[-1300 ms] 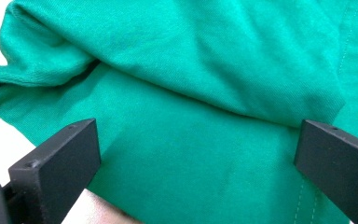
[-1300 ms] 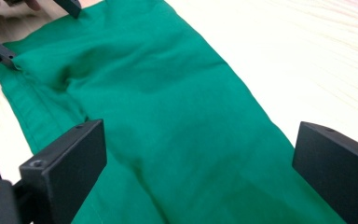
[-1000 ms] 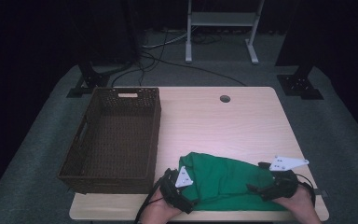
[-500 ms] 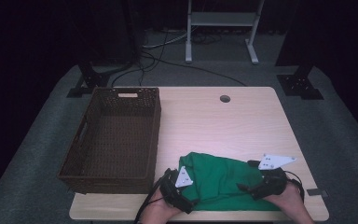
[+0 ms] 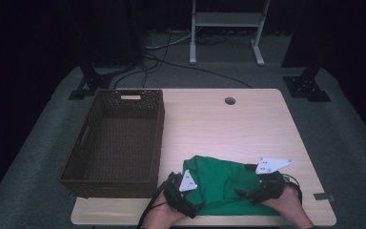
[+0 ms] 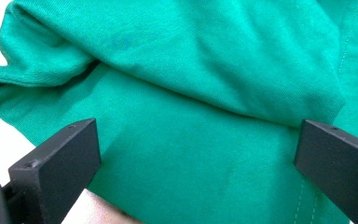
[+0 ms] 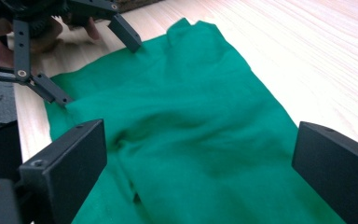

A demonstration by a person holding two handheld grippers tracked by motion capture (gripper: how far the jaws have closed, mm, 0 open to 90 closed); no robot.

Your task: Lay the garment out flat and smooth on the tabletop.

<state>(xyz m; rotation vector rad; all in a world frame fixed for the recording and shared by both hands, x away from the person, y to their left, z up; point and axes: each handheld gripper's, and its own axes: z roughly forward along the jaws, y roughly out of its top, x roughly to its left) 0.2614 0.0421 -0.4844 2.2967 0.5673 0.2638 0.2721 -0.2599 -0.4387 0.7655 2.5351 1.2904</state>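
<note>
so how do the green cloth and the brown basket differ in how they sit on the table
The green cloth lies flat and rumpled at the table's near edge, while the brown basket stands rigid with upright woven walls on the table's left side. The green cloth has the left gripper and right gripper over it, jaws open; the brown basket has no gripper at it. The green cloth is bright and solid; the brown basket is dark and open-weave. Both rest on the wooden table.

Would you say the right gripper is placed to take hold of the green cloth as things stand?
Probably yes: the right gripper hangs open right over the green cloth, nothing between its fingers and the fabric.
</note>
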